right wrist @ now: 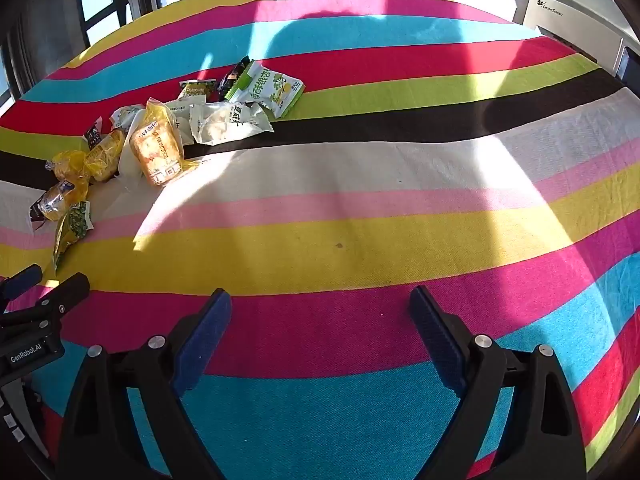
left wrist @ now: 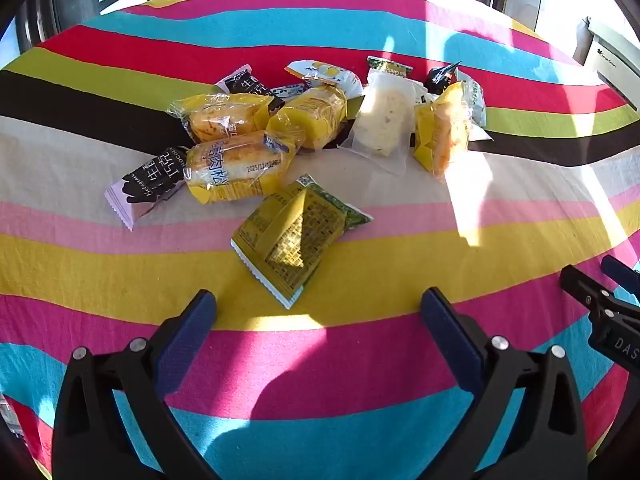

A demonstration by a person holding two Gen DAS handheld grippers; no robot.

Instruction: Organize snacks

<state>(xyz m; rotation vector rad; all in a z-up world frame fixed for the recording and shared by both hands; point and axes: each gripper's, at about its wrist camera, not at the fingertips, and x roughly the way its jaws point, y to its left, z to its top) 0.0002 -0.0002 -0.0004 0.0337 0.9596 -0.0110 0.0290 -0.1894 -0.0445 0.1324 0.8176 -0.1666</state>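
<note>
The left tool [left wrist: 318, 304] hangs with its jaws spread wide and nothing between them, tilted down over the striped cloth [left wrist: 360, 276] on the tabletop. Straight ahead at twelve o'clock, just beyond its fingertips, lies the olive-green packet [left wrist: 298, 236], flat and apart from the rest; its long axis runs from about seven to one o'clock, so the jaws would meet it slightly askew. Farther out along the same line sits the snack pile [left wrist: 320, 120], spreading from ten to one o'clock.

The right tool [right wrist: 320, 300] is likewise wide open and empty, over bare cloth. From it the pile [right wrist: 160, 136] lies well off at ten o'clock, and the green packet [right wrist: 72, 226] at about nine. The left tool is plainly the nearer, and I judge the lone packet its likeliest first pick.
</note>
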